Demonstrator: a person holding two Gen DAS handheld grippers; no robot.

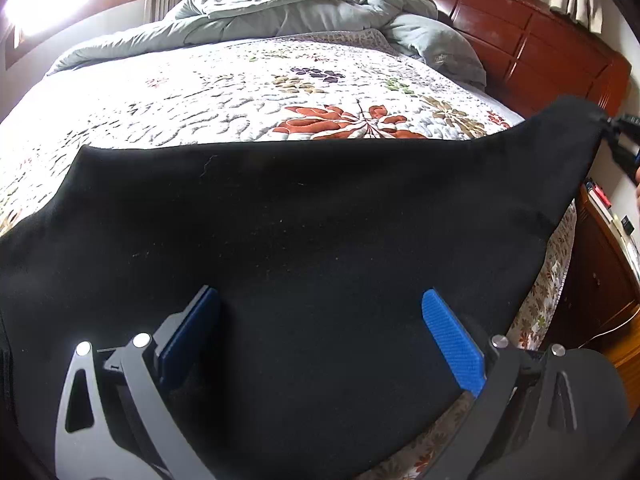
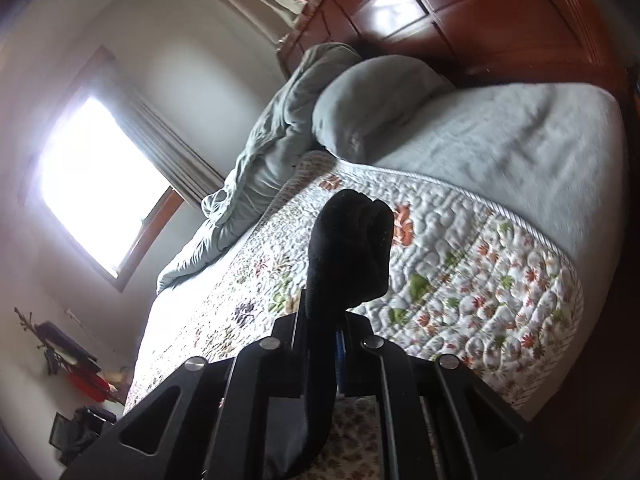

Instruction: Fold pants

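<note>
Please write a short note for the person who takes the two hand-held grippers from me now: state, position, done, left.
Left hand-held gripper: open, over the black pants, gripping nothing.
Right hand-held gripper: shut on a bunched corner of the pants, lifted off the floral quilt.
Pants: spread on the near part of the bed.
Done: one corner gripped and raised.
Left: probably grip with the left, then fold.

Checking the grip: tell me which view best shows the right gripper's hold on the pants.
The right wrist view: the right gripper is shut on the bunched black pants. The left wrist view shows only its tip at a raised corner.
</note>
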